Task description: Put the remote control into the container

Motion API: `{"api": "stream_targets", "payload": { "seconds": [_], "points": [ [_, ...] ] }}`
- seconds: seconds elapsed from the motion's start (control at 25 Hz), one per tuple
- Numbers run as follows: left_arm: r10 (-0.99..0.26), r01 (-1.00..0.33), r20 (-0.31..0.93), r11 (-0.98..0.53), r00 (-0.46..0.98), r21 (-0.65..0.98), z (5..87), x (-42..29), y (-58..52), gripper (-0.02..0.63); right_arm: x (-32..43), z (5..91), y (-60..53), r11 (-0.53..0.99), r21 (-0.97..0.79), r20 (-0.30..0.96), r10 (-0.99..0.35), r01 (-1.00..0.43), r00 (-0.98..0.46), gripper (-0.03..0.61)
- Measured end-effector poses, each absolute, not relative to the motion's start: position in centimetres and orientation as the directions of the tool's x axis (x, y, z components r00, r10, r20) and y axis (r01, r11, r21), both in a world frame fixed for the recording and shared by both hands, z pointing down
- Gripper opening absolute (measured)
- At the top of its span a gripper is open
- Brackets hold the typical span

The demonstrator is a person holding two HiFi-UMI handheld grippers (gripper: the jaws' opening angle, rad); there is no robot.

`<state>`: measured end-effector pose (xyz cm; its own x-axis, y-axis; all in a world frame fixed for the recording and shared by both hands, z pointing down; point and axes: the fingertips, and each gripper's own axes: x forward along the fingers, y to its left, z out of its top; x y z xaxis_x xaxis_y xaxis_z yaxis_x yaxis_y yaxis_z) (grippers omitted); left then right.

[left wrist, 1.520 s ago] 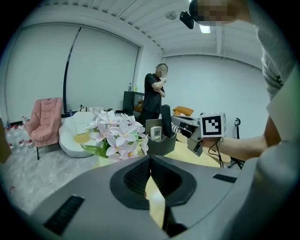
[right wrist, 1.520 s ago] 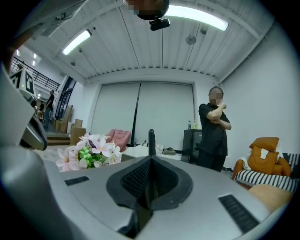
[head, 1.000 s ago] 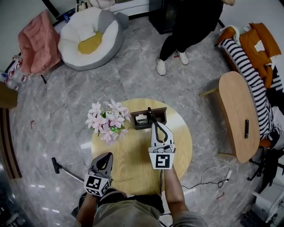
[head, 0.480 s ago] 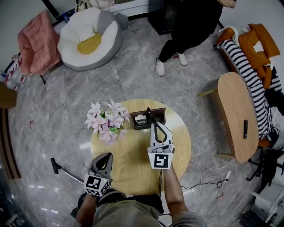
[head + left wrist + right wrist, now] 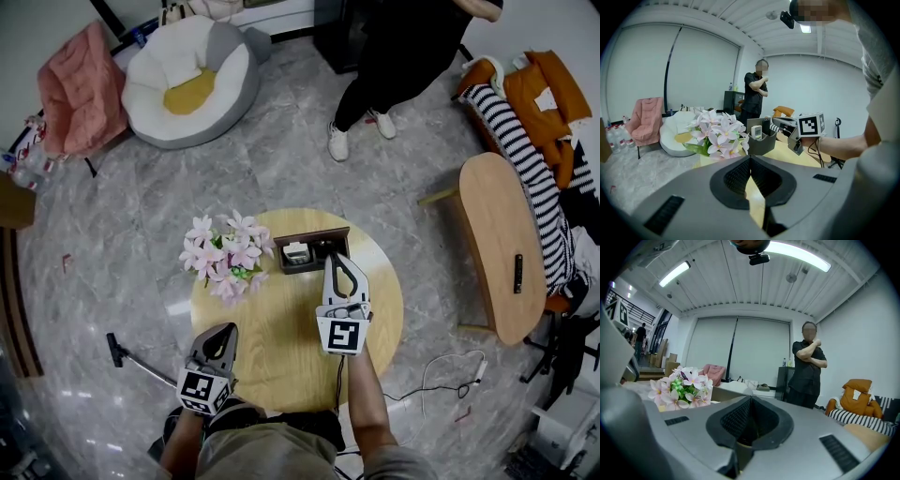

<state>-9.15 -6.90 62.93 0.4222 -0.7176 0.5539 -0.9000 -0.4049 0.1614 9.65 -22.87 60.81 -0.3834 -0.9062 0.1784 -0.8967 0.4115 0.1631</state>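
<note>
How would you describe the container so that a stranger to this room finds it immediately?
Find the round wooden table in the middle of the room. At its far edge, right of the pink flowers, stands the container: a dark brown open box, the only box there, holding a white remote.

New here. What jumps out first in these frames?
Pink flowers on the round wooden table, left of the dark container. The right claw, shut, points at that container's near edge. A person in black stands on the marble floor beyond the table.
</note>
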Motion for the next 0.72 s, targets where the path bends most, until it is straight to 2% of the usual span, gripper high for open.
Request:
{"api": "stream_targets", "payload": {
  "seconds": [0.72],
  "points": [
    [-0.748, -0.891, 0.495, -0.429, 0.442, 0.148, 60.2, -8.9, -7.7, 0.008, 8.8, 58.6, -21.9, 0.44, 0.142, 0.178, -0.893, -0.887, -0.414, 0.008]
  ]
}}
